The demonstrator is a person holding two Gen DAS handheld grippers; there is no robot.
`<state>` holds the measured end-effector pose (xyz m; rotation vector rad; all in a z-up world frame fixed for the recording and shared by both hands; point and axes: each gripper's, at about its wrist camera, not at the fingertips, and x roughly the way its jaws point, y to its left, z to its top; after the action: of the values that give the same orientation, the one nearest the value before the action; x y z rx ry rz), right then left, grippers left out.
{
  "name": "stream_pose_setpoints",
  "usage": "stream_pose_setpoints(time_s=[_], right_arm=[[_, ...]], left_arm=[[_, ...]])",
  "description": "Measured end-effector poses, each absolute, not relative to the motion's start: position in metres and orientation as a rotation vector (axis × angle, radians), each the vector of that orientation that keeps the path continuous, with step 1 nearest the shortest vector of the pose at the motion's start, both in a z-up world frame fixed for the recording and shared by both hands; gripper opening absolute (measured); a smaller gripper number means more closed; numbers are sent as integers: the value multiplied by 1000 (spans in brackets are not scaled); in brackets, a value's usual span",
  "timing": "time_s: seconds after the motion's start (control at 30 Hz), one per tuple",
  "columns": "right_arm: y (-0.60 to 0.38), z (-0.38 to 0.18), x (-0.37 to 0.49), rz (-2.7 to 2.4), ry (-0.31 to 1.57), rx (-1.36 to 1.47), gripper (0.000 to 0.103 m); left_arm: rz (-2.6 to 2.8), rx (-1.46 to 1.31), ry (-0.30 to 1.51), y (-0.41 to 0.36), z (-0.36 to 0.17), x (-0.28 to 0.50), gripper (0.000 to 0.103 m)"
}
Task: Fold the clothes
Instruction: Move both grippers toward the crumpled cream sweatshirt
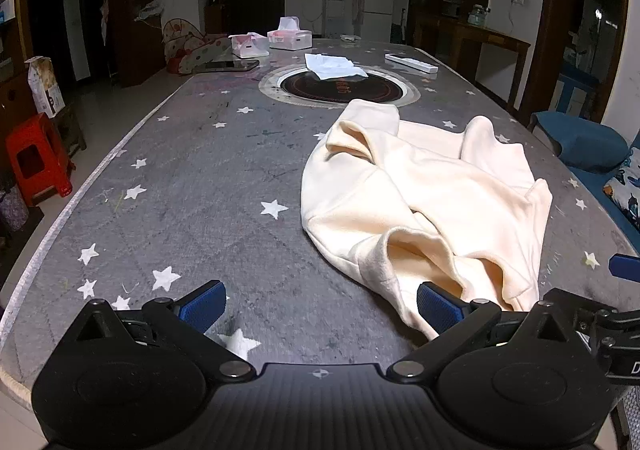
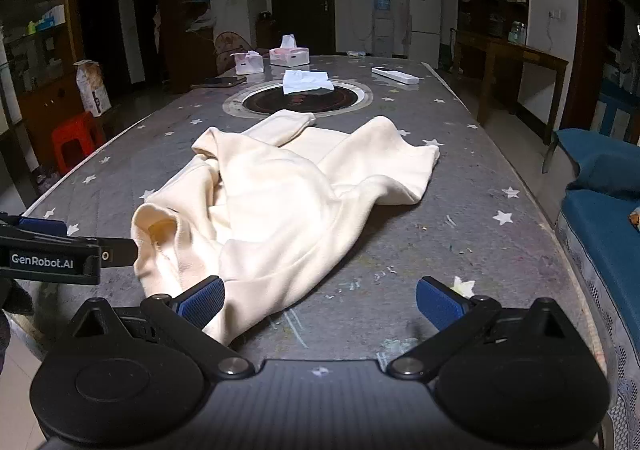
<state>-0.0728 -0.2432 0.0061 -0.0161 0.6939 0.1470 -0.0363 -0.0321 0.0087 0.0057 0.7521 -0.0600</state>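
A cream sweatshirt (image 1: pixel 432 193) lies crumpled on the grey star-print table (image 1: pixel 200 177), sleeves bunched toward the far side. My left gripper (image 1: pixel 320 306) stands open over bare tabletop, its right pad beside the garment's near hem, nothing between the fingers. In the right wrist view the same sweatshirt (image 2: pixel 288 193) spreads across the table (image 2: pixel 460 242). My right gripper (image 2: pixel 320 302) is open too, its left pad over the near hem edge, not gripping. The left gripper's side (image 2: pixel 52 250) shows at the left edge by the garment's opening.
A round inset hotplate (image 1: pixel 340 89) with a white cloth (image 1: pixel 332 65) lies beyond the garment. Tissue boxes (image 1: pixel 290 37), a phone (image 1: pixel 228 66) and a white remote (image 1: pixel 411 63) sit at the far end. A red stool (image 1: pixel 36 157) stands left, a blue sofa (image 2: pixel 600 217) right.
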Motion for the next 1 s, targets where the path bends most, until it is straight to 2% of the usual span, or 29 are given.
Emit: stream_pose_setpoints(time_s=[1.0], right_arm=[[-234, 5, -74, 160, 705, -46, 103]], left_arm=[[-79, 24, 761, -41, 7, -39, 103]])
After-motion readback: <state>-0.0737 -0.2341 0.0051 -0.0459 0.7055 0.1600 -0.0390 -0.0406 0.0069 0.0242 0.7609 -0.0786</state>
